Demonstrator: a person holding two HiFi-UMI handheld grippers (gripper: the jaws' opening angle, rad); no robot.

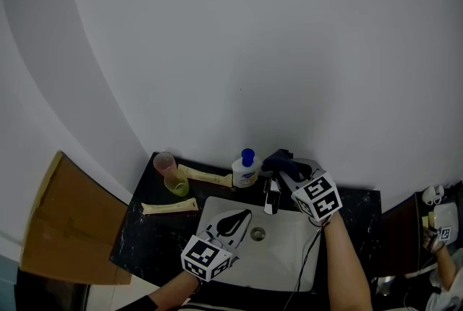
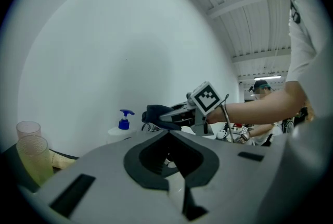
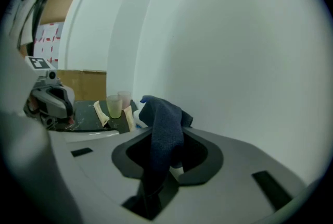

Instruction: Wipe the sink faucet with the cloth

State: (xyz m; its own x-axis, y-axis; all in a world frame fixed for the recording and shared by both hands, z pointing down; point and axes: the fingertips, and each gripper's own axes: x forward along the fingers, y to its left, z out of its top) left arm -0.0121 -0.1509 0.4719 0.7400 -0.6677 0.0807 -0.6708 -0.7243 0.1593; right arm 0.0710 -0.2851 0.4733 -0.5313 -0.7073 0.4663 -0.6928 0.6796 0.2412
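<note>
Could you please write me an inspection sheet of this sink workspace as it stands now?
Surface: black stone counter with a white sink set in it.
Job's things: faucet at the sink's back edge; dark blue cloth held close by it, contact not clear.
Clutter: soap bottle, pink cup, yellow-green cup, one cream packet and a second.
Grippers: right claw shut on the cloth; left claw shut, holding nothing, over the basin.
Cables: black cable trails from the right claw across the sink.
Surroundings: white curved wall; cardboard at left; another person at far right.
</note>
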